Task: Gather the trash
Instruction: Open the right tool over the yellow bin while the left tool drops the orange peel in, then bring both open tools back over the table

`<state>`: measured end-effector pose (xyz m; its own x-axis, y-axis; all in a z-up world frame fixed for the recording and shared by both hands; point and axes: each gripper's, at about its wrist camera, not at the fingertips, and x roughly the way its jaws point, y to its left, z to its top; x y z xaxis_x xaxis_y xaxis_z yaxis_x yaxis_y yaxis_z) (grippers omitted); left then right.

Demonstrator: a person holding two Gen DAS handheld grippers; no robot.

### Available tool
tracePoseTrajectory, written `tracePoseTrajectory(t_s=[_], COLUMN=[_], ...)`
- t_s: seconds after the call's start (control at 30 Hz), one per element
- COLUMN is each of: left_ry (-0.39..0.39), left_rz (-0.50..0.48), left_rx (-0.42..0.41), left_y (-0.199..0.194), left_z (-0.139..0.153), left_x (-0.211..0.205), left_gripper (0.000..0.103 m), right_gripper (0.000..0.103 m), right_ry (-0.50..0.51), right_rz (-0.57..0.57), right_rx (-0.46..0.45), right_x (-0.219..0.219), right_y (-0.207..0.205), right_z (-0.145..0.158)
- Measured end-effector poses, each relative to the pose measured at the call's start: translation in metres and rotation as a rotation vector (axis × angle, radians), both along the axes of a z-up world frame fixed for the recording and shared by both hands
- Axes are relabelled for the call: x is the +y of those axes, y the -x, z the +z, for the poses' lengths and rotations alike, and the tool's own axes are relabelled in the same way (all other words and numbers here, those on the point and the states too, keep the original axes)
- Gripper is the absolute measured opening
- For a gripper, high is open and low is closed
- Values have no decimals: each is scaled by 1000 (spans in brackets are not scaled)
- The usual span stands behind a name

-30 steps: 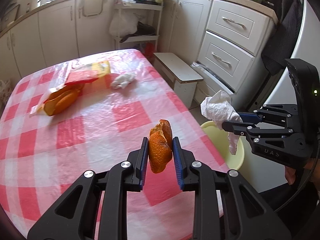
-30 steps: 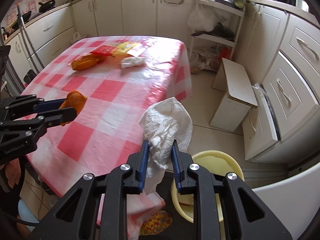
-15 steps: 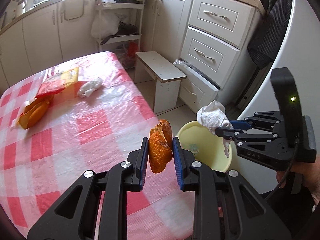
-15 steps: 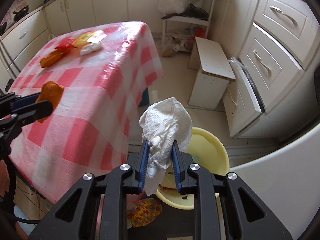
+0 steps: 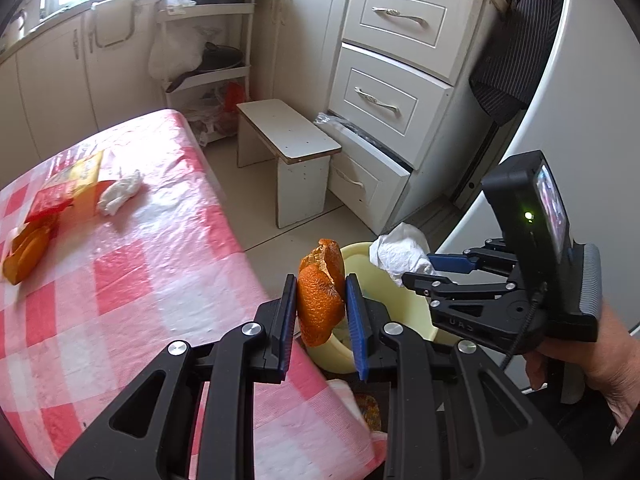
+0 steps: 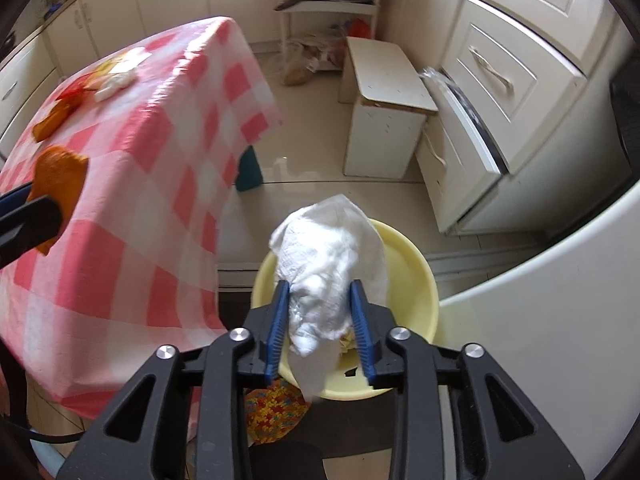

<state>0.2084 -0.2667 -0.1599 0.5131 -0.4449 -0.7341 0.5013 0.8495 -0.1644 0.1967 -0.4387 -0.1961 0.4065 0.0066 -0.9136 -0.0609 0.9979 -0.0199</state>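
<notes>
Two grippers over the yellow bin (image 6: 416, 280): left gripper (image 5: 321, 312) clamps orange peel (image 5: 320, 300); right gripper (image 6: 320, 320) jaws opening around crumpled paper towel (image 6: 332, 256)

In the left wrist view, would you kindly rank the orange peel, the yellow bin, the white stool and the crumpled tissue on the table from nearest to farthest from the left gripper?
1. Orange peel, between the left gripper's pads.
2. Yellow bin, just beyond, on the right.
3. White stool, on the floor past the table.
4. Crumpled tissue, upper left; roughly level with the stool, so uncertain.
</notes>
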Motion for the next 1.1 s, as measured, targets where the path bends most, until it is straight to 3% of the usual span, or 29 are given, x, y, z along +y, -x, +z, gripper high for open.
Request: tracePoseTrajectory(t_s=[0.33, 0.67, 0.9, 1.1], left_ry=[-4, -36, -52, -34], left_rz=[-36, -82, -107, -76], left_rx=[38, 97, 108, 92], left_y=[-10, -33, -38, -34], left_z=[-11, -24, -30, -27], left_x=[-32, -79, -104, -89], left_gripper=[23, 24, 44, 51], right_gripper=[46, 51, 52, 53], right_ry=[5, 85, 67, 77], right_rz=[-101, -80, -123, -106], right_rx=[13, 17, 18, 10], right_x=[-23, -29, -43, -34], right_y=[-3, 9, 10, 10], right_z=[-3, -2, -1, 0])
